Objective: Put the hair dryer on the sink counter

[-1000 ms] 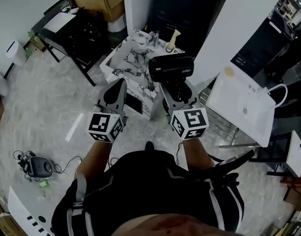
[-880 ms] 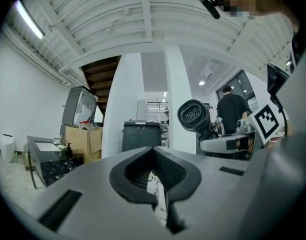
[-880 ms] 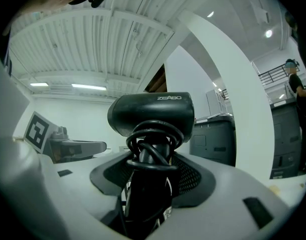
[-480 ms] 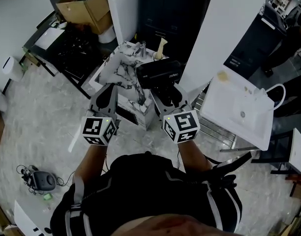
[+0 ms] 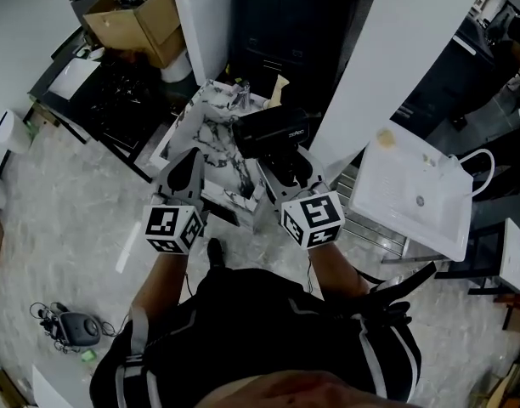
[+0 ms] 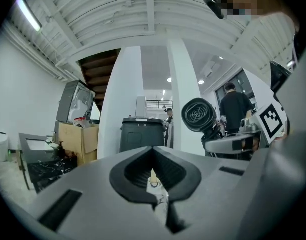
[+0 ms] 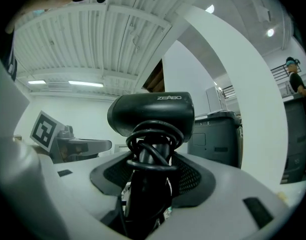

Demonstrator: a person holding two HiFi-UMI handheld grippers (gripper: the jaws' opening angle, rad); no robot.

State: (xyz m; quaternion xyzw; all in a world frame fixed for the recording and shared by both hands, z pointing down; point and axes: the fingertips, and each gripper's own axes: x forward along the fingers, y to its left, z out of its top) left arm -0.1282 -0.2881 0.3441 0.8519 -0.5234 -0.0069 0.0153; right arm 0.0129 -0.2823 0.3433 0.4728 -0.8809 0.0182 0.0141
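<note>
Stepping forward, the person brings a shoe (image 5: pixel 215 252) into view low in the centre. The marble sink counter (image 5: pixel 205 134) has slid down the frame and now sits beneath the tips of both tools. The left gripper (image 5: pixel 192 161) rides along clenched on nothing, jaws together. The right gripper (image 7: pixel 148 199) clamps the hair dryer (image 5: pixel 273 130) by its cord-wrapped handle. The dryer's body is held up and now overlaps the counter's right edge, not yet down on it. My read: the carry is nearly over and the lowering comes next. The top looks hard and glossy, with a faucet (image 5: pixel 240 92) at its far side, so free room is modest. Beyond, a cardboard box (image 5: pixel 145 11) sits upper left and a white column (image 5: pixel 396 49) rises upper right.
</note>
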